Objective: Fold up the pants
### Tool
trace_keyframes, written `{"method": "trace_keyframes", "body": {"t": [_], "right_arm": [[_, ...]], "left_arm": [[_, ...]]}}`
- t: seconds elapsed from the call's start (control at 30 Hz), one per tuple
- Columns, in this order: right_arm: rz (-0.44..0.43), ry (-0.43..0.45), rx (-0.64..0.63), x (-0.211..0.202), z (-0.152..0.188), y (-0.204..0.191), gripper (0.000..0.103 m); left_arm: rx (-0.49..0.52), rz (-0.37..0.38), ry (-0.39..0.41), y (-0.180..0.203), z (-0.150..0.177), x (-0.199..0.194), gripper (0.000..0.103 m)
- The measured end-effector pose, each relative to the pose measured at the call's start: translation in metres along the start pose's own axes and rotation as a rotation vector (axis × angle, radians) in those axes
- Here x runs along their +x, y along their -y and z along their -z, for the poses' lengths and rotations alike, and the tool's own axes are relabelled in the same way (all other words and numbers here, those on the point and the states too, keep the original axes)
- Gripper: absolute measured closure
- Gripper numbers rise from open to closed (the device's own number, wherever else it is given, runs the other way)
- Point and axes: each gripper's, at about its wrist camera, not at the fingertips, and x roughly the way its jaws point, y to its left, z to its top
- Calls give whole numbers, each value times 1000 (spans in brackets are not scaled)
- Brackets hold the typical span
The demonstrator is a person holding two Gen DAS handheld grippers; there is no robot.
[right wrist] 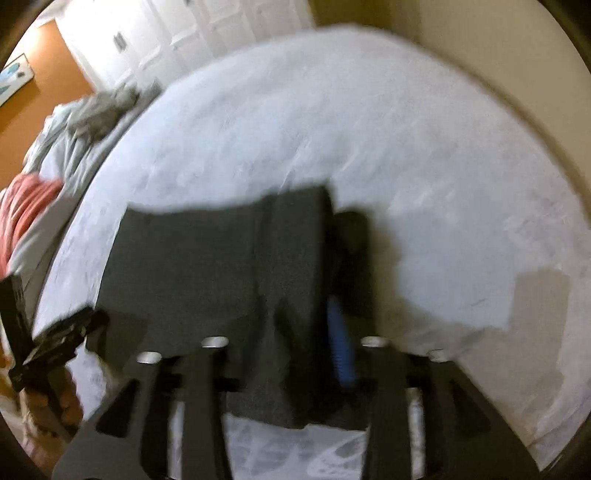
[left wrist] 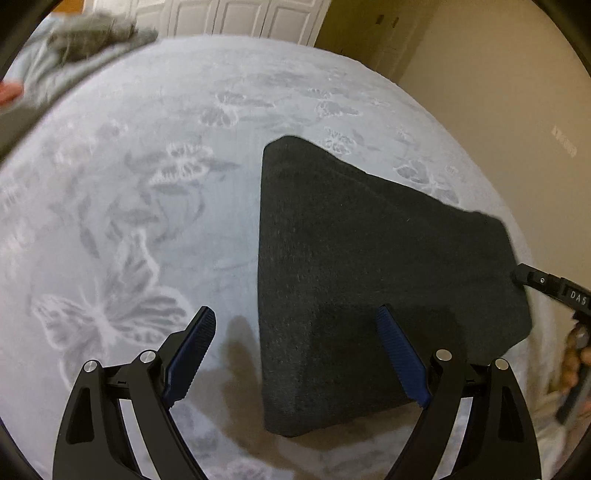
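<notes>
The dark grey pants (left wrist: 369,277) lie folded on a pale blue bedspread with butterfly patterns (left wrist: 129,221). My left gripper (left wrist: 297,317) is open and empty, hovering over the pants' near left edge; its right finger is over the cloth. My right gripper shows at the far right of the left wrist view (left wrist: 521,275), at the pants' right edge. In the blurred right wrist view my right gripper (right wrist: 295,325) has pants cloth (right wrist: 221,258) between its fingers; one blue pad (right wrist: 341,350) shows to the right of the cloth.
A heap of grey clothes (left wrist: 92,33) and a red item (right wrist: 26,210) lie at the bed's far left. White closet doors (left wrist: 240,16) and a beige wall (left wrist: 498,92) stand beyond the bed.
</notes>
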Motion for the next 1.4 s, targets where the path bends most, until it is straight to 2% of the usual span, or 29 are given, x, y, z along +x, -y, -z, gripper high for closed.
{"method": "trace_keyframes", "body": {"t": [0.07, 0.1, 0.17, 0.2, 0.23, 0.27, 0.3, 0.37, 0.43, 0.47, 0.5, 0.53, 0.6, 0.63, 0.67, 0.7, 0.73, 0.77, 0.8, 0.83, 0.93, 1.0, 1.03, 1.07, 1.1, 1.2, 1.23, 1.3, 1.4], "right_arm": [[5, -34, 43, 7, -1, 9, 32], [-10, -92, 66, 20, 0, 13, 31], [-32, -203, 114, 47, 4, 18, 30], [-45, -207, 121, 51, 3, 16, 29], [-64, -193, 102, 54, 1, 11, 33], [-95, -191, 75, 54, 1, 6, 57], [-103, -176, 54, 49, -1, 1, 69], [-202, -118, 77, 28, -3, 1, 78], [-335, -8, 17, -12, -2, -12, 79], [-367, 15, -14, -23, 3, -17, 79], [-376, 4, -24, -24, 6, -18, 78], [-354, -38, -35, -17, 11, -19, 72], [-134, -147, -64, 7, 24, -19, 51], [-20, -167, -82, 14, 29, -20, 51], [5, -149, -97, 11, 31, -22, 51], [-20, -103, -101, 1, 31, -24, 51], [-81, -60, -82, -9, 32, -24, 51], [-163, -20, -51, -19, 37, -23, 51], [-211, -20, -35, -19, 40, -26, 51], [-229, -43, -31, -17, 43, -26, 51], [-191, -133, -67, 11, 44, -45, 50], [-194, -182, -77, 24, 49, -50, 50], [-171, -186, -95, 28, 50, -52, 53], [-176, -189, -105, 26, 52, -51, 70], [-228, -188, -71, 24, 51, -47, 86], [-353, -124, -8, 3, 44, -38, 89], [-423, -103, 12, -5, 42, -36, 90], [-466, -94, 27, -6, 36, -43, 90], [-450, -122, 42, 4, 36, -43, 89]], "left_arm": [[-81, 79, -57, -10, 0, 10, 17], [-119, 110, -81, -15, 0, 16, 17], [-139, 140, -40, -18, -2, 17, 17], [-124, 175, -38, -16, -4, 19, 23], [-109, 223, -48, -14, -6, 23, 34], [-99, 234, -49, -13, -7, 26, 57], [-93, 216, -40, -13, -8, 26, 80], [-116, 256, -15, -19, -14, 11, 89], [-110, 327, 26, -19, -17, -20, 90], [-92, 327, 46, -18, -15, -36, 90], [-68, 289, 67, -18, -10, -55, 89], [-63, 255, 64, -22, -7, -62, 88], [-51, 147, 38, -30, 2, -62, 71], [-45, 34, 37, -35, 9, -59, 71], [-27, -60, 59, -37, 16, -60, 74], [4, -99, 75, -35, 20, -62, 73], [58, -114, 91, -31, 26, -67, 69], [84, -107, 105, -27, 30, -71, 56], [93, -95, 131, -24, 34, -77, 43], [86, -65, 173, -22, 38, -84, 41], [134, 23, 195, -6, 45, -90, 34], [221, 64, 197, 17, 50, -89, 30], [273, 73, 208, 32, 57, -87, 29], [324, 84, 209, 44, 62, -84, 25], [375, 95, 202, 57, 65, -79, 22], [542, 131, 195, 105, 82, -62, 21], [578, 130, 196, 116, 85, -56, 20], [649, 118, 199, 144, 91, -39, 17], [675, 87, 192, 172, 90, -12, 17]]}}
